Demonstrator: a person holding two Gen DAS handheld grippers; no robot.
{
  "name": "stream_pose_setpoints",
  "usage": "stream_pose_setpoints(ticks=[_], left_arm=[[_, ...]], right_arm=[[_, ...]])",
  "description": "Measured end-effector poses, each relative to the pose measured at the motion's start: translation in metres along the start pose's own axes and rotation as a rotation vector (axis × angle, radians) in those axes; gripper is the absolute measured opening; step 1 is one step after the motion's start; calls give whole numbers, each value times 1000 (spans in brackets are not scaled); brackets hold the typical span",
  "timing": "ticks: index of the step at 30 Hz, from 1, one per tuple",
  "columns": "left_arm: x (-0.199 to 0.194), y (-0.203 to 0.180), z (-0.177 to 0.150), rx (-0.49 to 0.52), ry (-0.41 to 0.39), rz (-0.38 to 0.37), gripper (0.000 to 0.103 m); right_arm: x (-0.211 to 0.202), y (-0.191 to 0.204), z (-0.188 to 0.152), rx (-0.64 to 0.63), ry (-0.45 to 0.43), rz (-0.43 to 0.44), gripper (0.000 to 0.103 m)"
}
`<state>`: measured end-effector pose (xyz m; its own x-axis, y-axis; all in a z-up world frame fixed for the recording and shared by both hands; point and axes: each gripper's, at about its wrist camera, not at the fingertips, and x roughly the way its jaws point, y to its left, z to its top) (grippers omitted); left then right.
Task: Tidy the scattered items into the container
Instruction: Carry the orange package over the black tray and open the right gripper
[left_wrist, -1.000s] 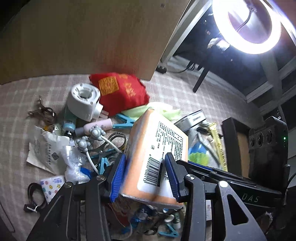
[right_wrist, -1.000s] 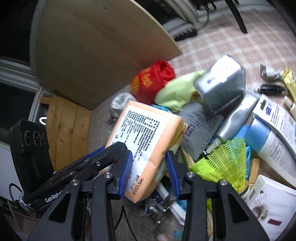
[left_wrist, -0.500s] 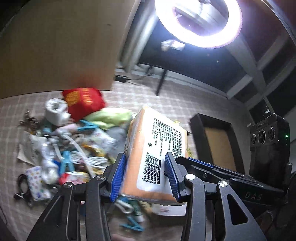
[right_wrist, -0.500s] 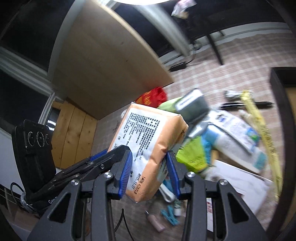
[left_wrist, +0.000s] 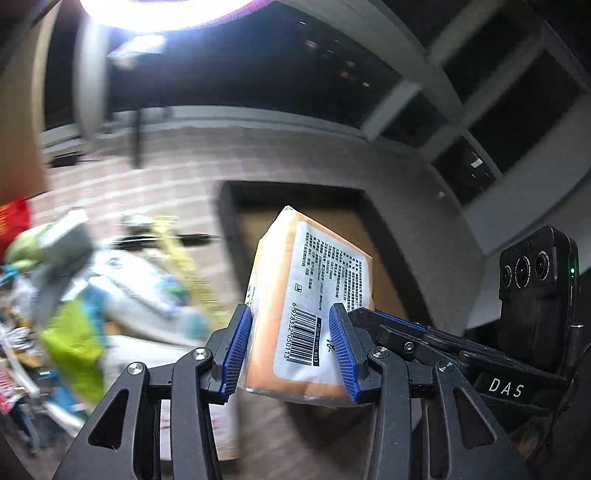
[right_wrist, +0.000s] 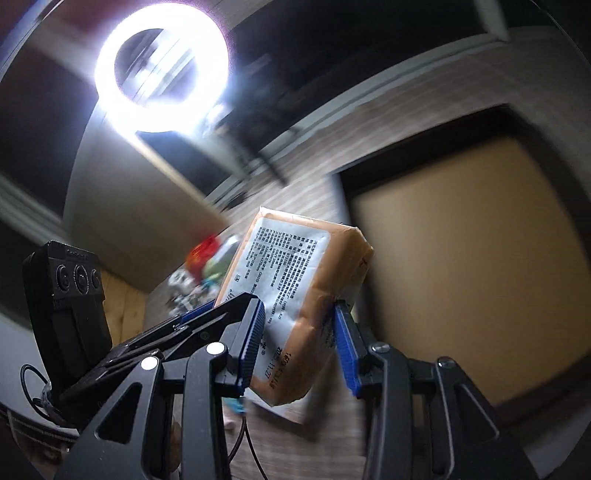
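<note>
An orange tissue pack (left_wrist: 314, 295) with a white label and a barcode hangs in the air, gripped from two sides. My left gripper (left_wrist: 291, 343) is shut on its near end, blue pads pressed on both faces. My right gripper (right_wrist: 299, 343) is shut on the same pack (right_wrist: 295, 295). The right gripper's fingers (left_wrist: 399, 325) come in from the right in the left wrist view. The container, a dark-rimmed tray (left_wrist: 225, 221) with a brown floor, lies just beyond and below the pack. It fills the right of the right wrist view (right_wrist: 424, 147).
The blurred pile of scattered items (left_wrist: 92, 277) covers the checked cloth at the left, with a red pouch (left_wrist: 13, 221) at its far edge. A ring light (right_wrist: 162, 70) glares above. A wooden board (right_wrist: 140, 221) leans behind the pile. Dark windows lie beyond the tray.
Both grippers have carried the pack up and to the right, away from the pile and over towards the tray. The grip on the pack is unchanged.
</note>
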<state>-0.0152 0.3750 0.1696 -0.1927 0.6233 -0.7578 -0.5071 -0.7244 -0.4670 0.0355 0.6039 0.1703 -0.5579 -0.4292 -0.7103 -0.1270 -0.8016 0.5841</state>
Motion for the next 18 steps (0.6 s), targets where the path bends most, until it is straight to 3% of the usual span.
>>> stream_pose_setpoints(ticks=[6, 10, 12, 14, 18], left_arm=[[46, -73, 1, 70, 61, -73, 41], [60, -108, 0, 106, 86, -92, 42], [63, -118, 0, 117, 84, -80, 44], [61, -123, -2, 133, 73, -63, 44], [52, -118, -8, 147, 64, -26, 44]], right_arm=[[-60, -54, -15, 89, -75, -89, 38], [-96, -69, -19, 94, -125, -153, 39], [-108, -76, -17, 92, -167, -217, 48], [-115, -80, -14, 75, -195, -257, 49], [-112, -78, -10, 49, -187, -251, 49]])
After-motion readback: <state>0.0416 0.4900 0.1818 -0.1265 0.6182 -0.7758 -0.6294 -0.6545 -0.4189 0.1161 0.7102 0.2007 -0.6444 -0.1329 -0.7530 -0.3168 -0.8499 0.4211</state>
